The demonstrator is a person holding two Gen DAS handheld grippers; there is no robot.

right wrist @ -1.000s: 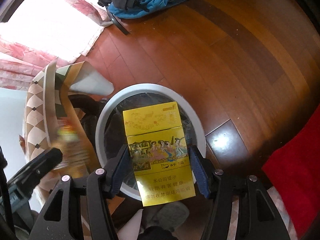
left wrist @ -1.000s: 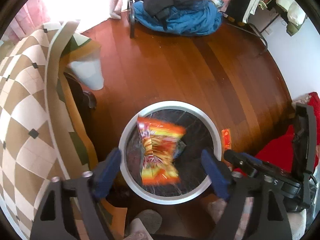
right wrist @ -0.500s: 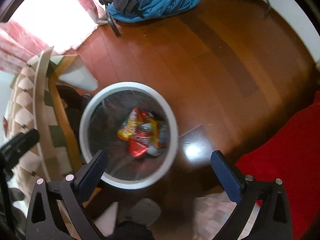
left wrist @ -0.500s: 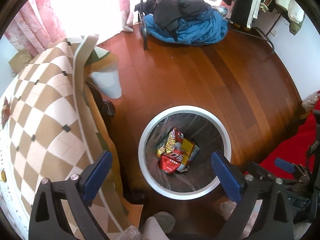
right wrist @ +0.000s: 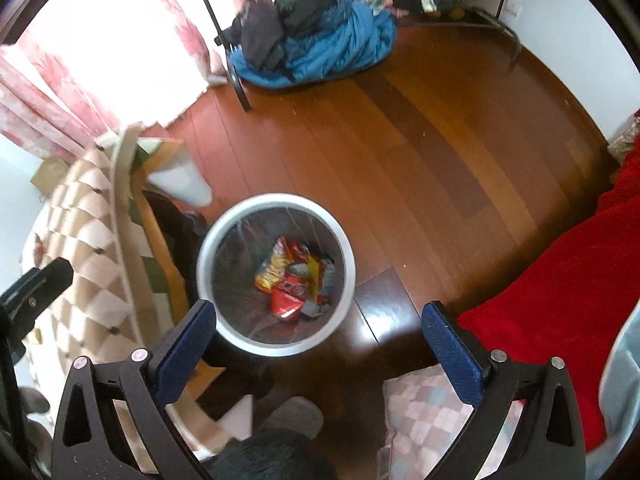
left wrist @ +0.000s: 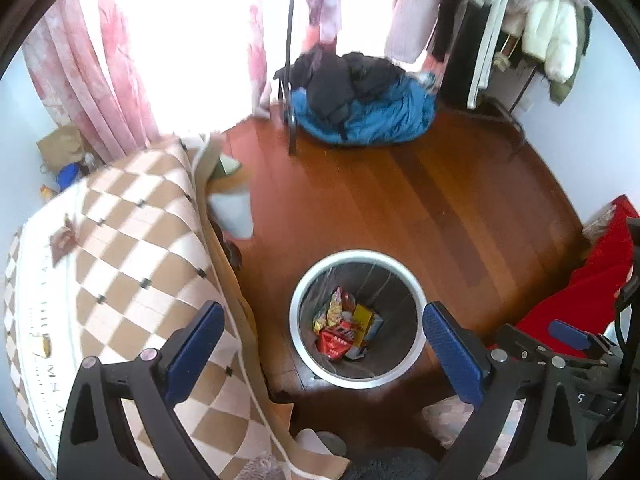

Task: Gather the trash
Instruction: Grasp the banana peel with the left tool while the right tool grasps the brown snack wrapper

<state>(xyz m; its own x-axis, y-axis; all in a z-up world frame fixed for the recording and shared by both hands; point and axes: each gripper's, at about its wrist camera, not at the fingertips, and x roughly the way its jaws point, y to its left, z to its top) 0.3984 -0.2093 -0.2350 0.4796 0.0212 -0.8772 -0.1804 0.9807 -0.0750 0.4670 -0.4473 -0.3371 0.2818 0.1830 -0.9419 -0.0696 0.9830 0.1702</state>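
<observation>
Trash [left wrist: 344, 330] heaped in white-rimmed bin [left wrist: 298, 296] (red, yellow wrappers); left gripper [left wrist: 322, 344], right gripper [right wrist: 318, 340] fingers wide, empty.

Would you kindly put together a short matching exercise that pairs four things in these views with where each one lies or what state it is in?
Things:
1. yellow box
2. blue bedding
3. red blanket
4. left gripper

Places or states:
a. heaped on the floor by the black stand
b. open and holding nothing
c. inside the white bin, among wrappers
d. spread at the right edge of the wooden floor

Pairs: 1-c, 2-a, 3-d, 4-b
</observation>
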